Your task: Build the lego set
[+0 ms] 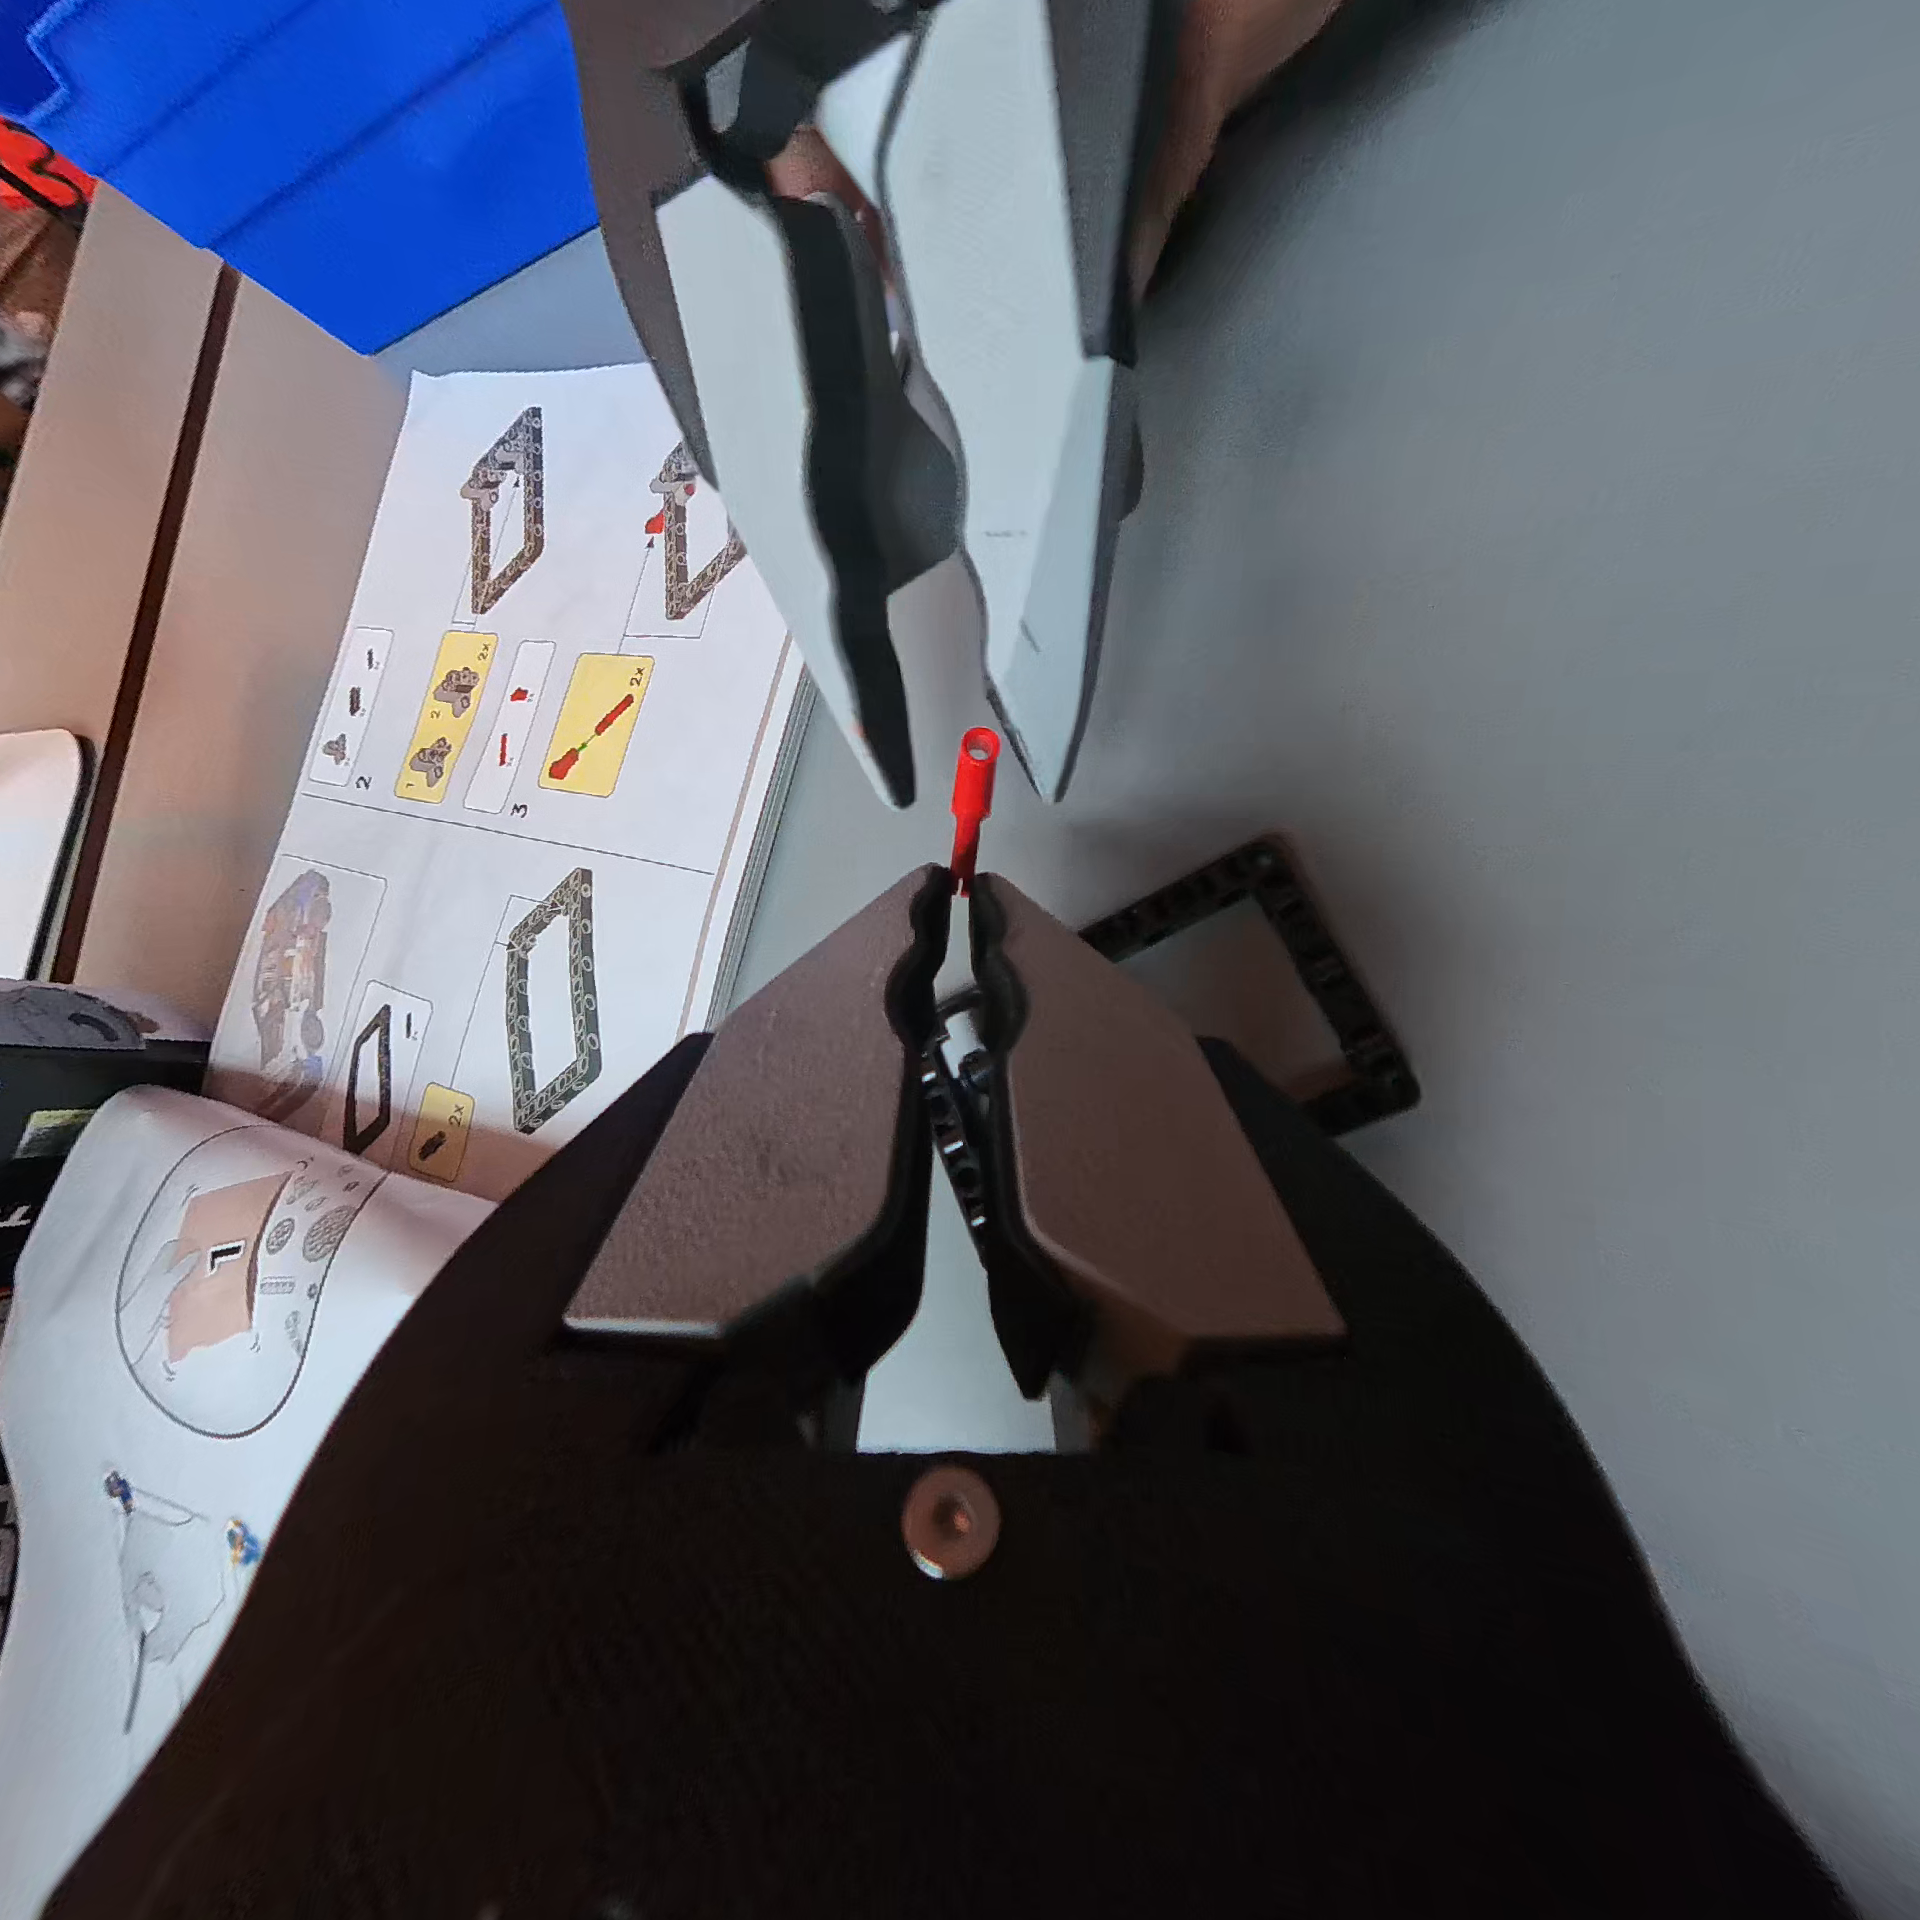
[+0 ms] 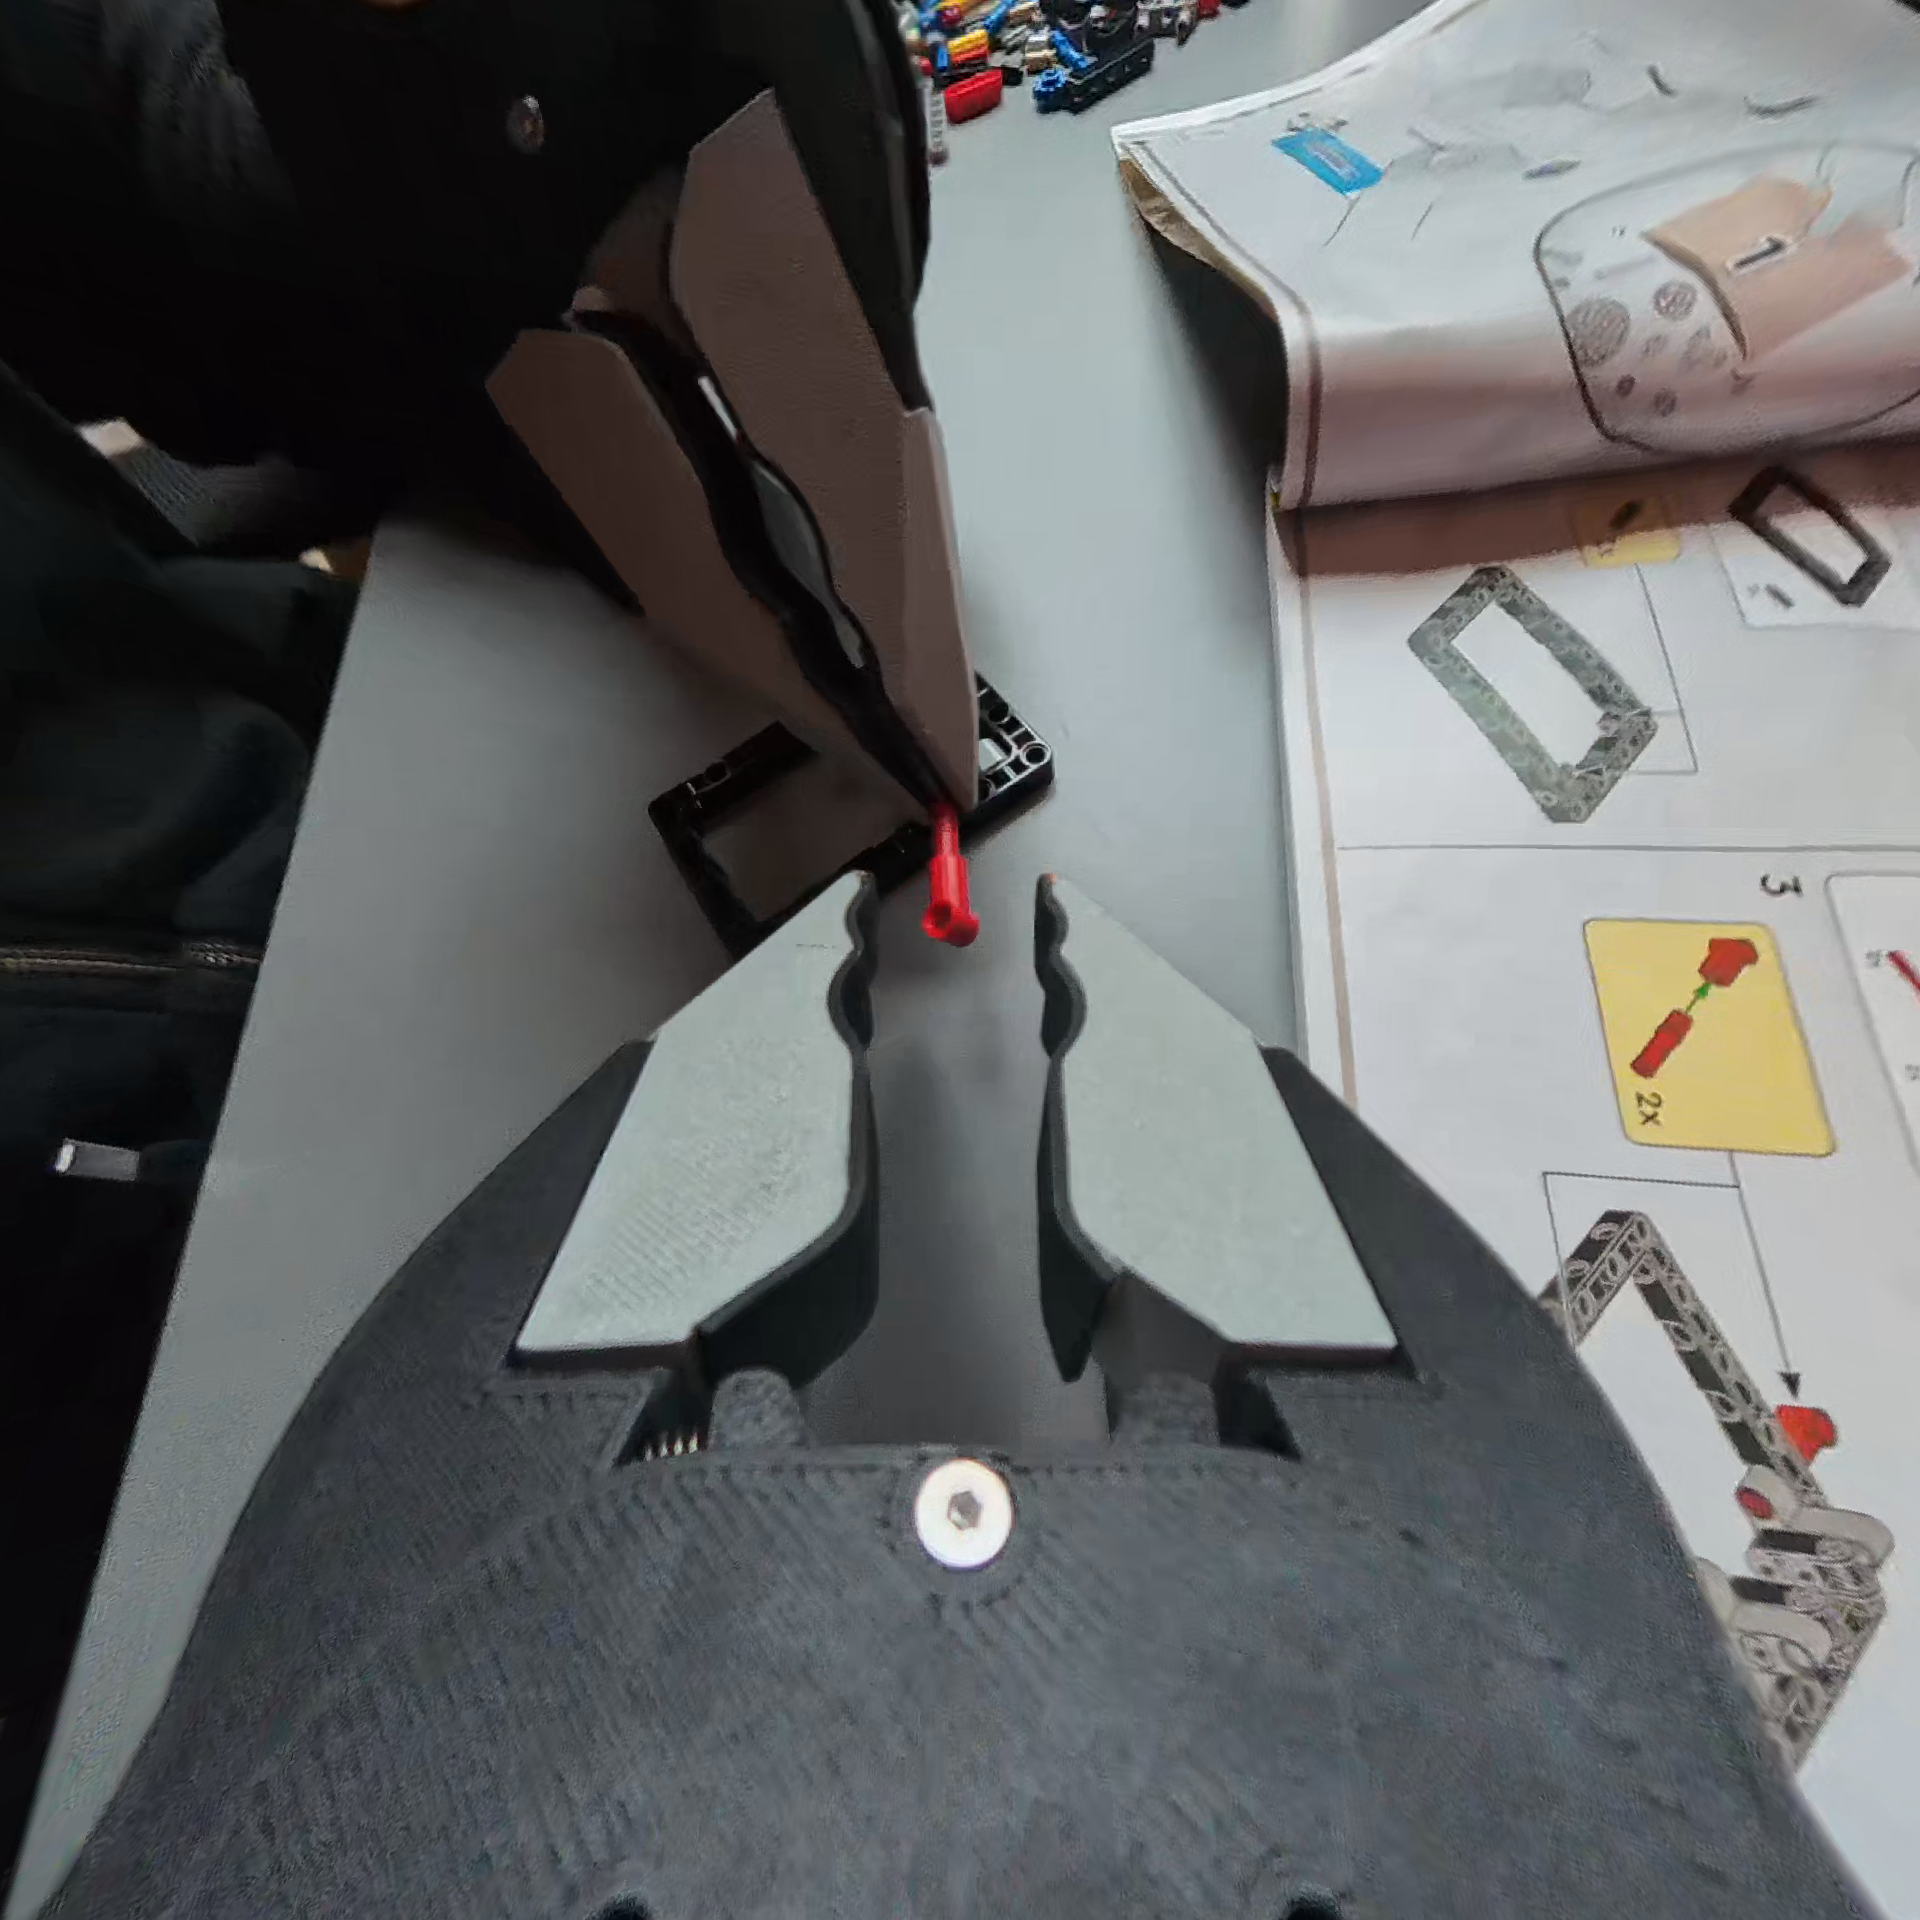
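Observation:
My left gripper [image 1: 961,883] is shut on the thin end of a small red pin [image 1: 971,800], whose round hollow end points at my right gripper. In the right wrist view the left gripper [image 2: 940,805] comes in from the upper left, holding the same red pin [image 2: 948,883]. My right gripper [image 2: 951,888] is open and empty, its fingertips on either side of the pin's round end without touching it. It also shows in the left wrist view [image 1: 977,795]. A black rectangular lego frame [image 1: 1309,997] lies flat on the grey table under the left gripper, also seen in the right wrist view [image 2: 727,831].
An open instruction booklet [image 1: 540,727] lies on the table beside the grippers, also in the right wrist view [image 2: 1558,935]. A blue bin [image 1: 343,156] stands beyond it. A pile of loose lego pieces [image 2: 1039,52] lies at the table's far end. A person's dark clothing [image 2: 156,727] is at the left. Left and right tips are no more than a few centimetres apart.

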`<move>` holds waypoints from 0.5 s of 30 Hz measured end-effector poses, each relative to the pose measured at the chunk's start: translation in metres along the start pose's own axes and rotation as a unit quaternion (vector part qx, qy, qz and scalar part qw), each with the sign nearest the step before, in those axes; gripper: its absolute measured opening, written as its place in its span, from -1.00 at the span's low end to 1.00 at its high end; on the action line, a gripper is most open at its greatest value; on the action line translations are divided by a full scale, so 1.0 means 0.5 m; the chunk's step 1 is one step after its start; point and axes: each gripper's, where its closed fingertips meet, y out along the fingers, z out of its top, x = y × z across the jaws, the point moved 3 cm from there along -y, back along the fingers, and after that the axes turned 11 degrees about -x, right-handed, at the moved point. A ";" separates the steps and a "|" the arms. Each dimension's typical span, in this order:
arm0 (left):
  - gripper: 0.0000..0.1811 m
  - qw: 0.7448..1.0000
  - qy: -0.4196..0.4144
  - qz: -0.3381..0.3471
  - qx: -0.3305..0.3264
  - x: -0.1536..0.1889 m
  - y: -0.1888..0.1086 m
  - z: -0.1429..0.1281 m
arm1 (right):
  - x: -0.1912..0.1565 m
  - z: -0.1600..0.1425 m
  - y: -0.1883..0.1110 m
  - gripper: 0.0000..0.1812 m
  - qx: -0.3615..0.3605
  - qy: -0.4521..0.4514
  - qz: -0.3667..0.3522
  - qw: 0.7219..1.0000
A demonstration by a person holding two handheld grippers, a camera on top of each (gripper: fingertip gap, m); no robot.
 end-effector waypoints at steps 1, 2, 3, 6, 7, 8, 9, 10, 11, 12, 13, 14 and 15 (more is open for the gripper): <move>-0.98 1.000 -0.005 -0.004 0.001 0.000 0.000 0.000 | -0.004 -0.001 0.002 -0.77 -0.005 -0.022 -0.017 1.000; -0.98 1.000 -0.009 -0.008 0.002 0.000 -0.001 0.001 | -0.004 -0.003 0.004 -0.85 -0.015 -0.042 -0.040 0.998; -0.98 1.000 -0.014 -0.011 0.004 0.000 -0.002 0.001 | -0.004 -0.005 0.006 -0.92 -0.025 -0.063 -0.064 0.996; -0.98 0.999 -0.030 -0.023 -0.001 0.000 0.001 -0.005 | -0.006 -0.006 0.013 -0.94 -0.045 -0.110 -0.115 0.986; -0.98 0.999 -0.038 -0.028 0.002 0.000 0.004 -0.006 | -0.006 -0.007 0.016 -0.94 -0.052 -0.117 -0.126 0.984; -0.98 0.998 -0.050 -0.036 0.004 -0.002 0.006 -0.008 | -0.004 -0.007 0.017 -0.94 -0.054 -0.122 -0.133 0.982; -0.98 0.997 -0.060 -0.040 0.013 -0.004 0.005 -0.008 | -0.003 -0.007 0.018 -0.94 -0.055 -0.123 -0.137 0.981; -0.98 0.997 -0.066 -0.042 0.021 -0.007 0.005 -0.008 | -0.001 -0.007 0.018 -0.94 -0.054 -0.123 -0.137 0.982; -0.98 0.996 -0.074 -0.043 0.026 -0.010 0.005 -0.008 | 0.001 -0.005 0.016 -0.94 -0.050 -0.122 -0.138 0.982; -0.97 0.995 -0.084 -0.041 0.034 -0.016 0.005 -0.006 | 0.005 -0.003 0.012 -0.95 -0.043 -0.123 -0.143 0.981; -0.97 0.994 -0.091 -0.040 0.044 -0.020 0.003 -0.004 | 0.008 -0.001 0.009 -0.95 -0.034 -0.123 -0.145 0.981; -0.96 0.993 -0.097 -0.040 0.051 -0.024 0.001 -0.002 | 0.012 0.000 0.005 -0.95 -0.025 -0.122 -0.144 0.982; -0.92 0.993 -0.105 -0.033 0.051 -0.032 -0.001 -0.004 | 0.023 -0.002 0.001 -0.95 -0.023 -0.114 -0.154 0.981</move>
